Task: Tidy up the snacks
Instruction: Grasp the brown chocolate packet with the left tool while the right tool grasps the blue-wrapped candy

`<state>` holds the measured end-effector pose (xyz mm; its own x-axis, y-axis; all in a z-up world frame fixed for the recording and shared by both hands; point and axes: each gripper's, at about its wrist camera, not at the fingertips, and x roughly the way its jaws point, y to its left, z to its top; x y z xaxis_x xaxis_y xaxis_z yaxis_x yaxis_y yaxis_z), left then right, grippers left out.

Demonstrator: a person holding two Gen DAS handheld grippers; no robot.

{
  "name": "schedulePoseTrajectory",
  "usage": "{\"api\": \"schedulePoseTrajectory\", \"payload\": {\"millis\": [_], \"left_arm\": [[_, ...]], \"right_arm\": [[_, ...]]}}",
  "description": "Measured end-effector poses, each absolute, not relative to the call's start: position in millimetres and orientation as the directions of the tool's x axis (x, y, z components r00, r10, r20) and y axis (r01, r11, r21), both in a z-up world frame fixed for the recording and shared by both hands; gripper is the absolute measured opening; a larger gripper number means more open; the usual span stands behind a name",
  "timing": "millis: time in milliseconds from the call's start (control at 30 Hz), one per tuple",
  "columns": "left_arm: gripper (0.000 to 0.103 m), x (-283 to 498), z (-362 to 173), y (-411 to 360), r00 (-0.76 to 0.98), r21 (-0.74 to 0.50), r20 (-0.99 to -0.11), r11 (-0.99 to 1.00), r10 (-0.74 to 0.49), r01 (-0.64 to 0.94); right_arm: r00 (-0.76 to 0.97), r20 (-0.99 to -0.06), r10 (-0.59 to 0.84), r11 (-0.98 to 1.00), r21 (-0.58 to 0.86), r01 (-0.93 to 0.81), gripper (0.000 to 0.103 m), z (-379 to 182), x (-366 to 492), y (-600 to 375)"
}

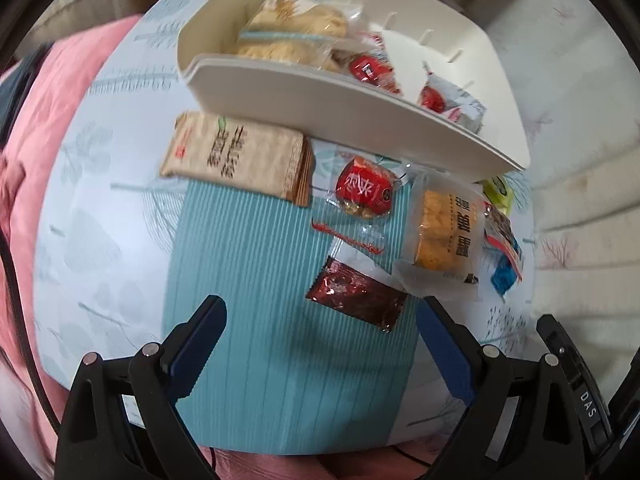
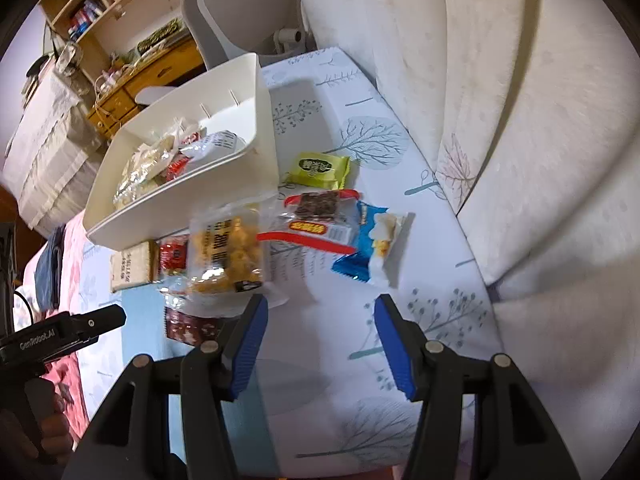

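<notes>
Snacks are lying loose on the tree-printed cloth (image 2: 400,184), all of them just beside the white bin (image 2: 176,208), which I am using as my landmark. Against the bin's near wall the brown cracker pack (image 1: 240,160) is sitting with one edge tucked under the rim. Next to it along that same wall the red candy (image 1: 366,192) is resting, and past that the clear bag of golden puffs (image 2: 226,252) is leaning up against the bin. A dark red foil packet (image 1: 356,300) is lying farther out from the bin, partly under the puff bag. Off the bin's corner the green packet (image 2: 320,170) is sitting, then the red-trimmed brownie bar (image 2: 316,216), then the blue-and-white wrapper (image 2: 376,248) farthest from the bin. Inside the bin pale biscuits in clear wrap (image 1: 292,32) and a few small red-and-white sweets (image 1: 436,96) are already piled.

I am holding my left claw (image 1: 320,344) spread wide over the teal striped mat (image 1: 248,280), nothing between its blue pads, the foil packet just ahead. My right claw (image 2: 320,336) is hanging partly spread and empty above the cloth, out from the bin, short of the puff bag and the blue wrapper.
</notes>
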<state>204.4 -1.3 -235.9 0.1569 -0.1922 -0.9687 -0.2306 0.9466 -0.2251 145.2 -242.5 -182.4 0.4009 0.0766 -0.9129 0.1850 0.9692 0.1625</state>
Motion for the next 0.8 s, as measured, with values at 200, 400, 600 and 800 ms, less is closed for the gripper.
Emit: {"api": "schedulePoseTrajectory", "payload": {"millis": [200, 400, 600, 800], "left_arm": [[0.095, 198, -261, -6, 0.121, -0.227, -0.973, 0.903, -0.196, -0.365], [0.095, 194, -283, -3, 0.079, -0.221, -0.975, 0.842, -0.209, -0.492], [0.095, 194, -300, -8, 0.062, -0.209, -0.975, 0.790, -0.213, -0.576], [0.095, 200, -314, -17, 0.014, -0.168, -0.979, 0.757, -0.205, -0.632]], "right_arm": [[0.350, -0.931, 0.106, 0.979, 0.159, 0.125, 0.056, -195, 162, -261], [0.297, -0.944, 0.144, 0.980, 0.176, 0.087, 0.056, -209, 175, -273], [0.272, -0.952, 0.143, 0.988, 0.155, 0.024, 0.056, -220, 186, -278], [0.251, -0.957, 0.143, 0.990, 0.138, -0.041, 0.056, -234, 198, -281]]}}
